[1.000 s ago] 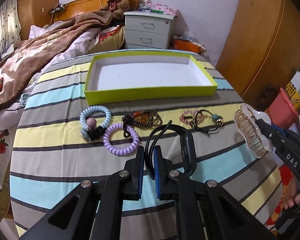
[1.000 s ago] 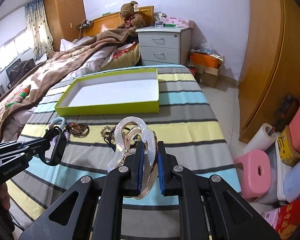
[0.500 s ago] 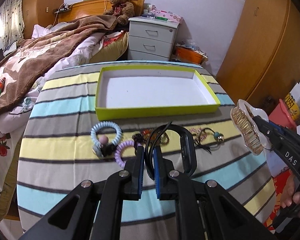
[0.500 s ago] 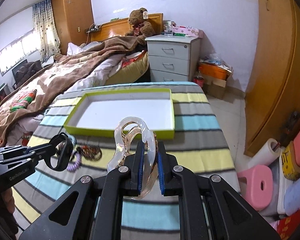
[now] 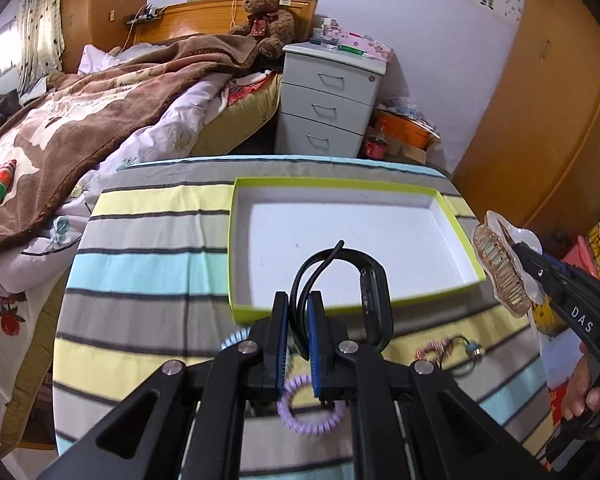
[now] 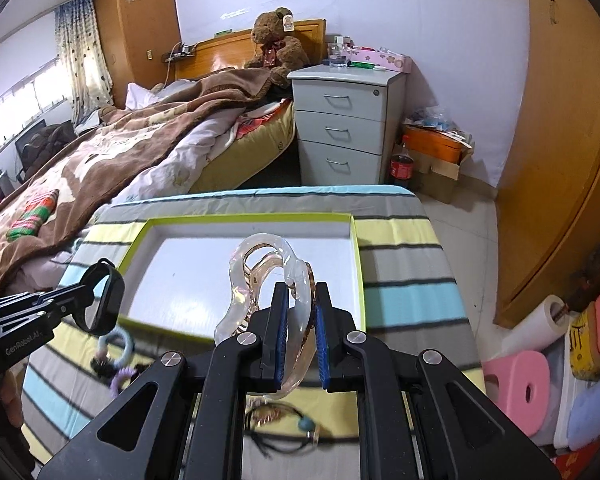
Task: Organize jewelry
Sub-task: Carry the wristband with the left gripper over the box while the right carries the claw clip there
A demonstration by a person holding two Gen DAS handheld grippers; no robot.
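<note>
My left gripper (image 5: 299, 300) is shut on a black wristband (image 5: 370, 292) and holds it in the air above the near edge of the yellow-green tray (image 5: 458, 236). It also shows in the right wrist view (image 6: 100, 302). My right gripper (image 6: 299, 292) is shut on a clear hair claw clip (image 6: 260, 276), raised over the tray's (image 6: 356, 248) right part; the clip also shows in the left wrist view (image 5: 500, 264). On the striped tablecloth (image 5: 148, 276) lie a purple coil hair tie (image 5: 300, 412), a blue coil tie (image 6: 120, 346) and a beaded bracelet (image 5: 440, 350).
The tray's white inside holds nothing. A bed with a brown blanket (image 5: 80, 120) borders the table on the left. A grey drawer unit (image 5: 328, 100) stands behind. A wooden wardrobe (image 6: 560, 140) and pink stool (image 6: 520, 384) are on the right.
Both grippers have risen and moved forward toward the tray with their items still held. The loose hair ties and bracelets on the cloth now lie under and behind the fingers.
</note>
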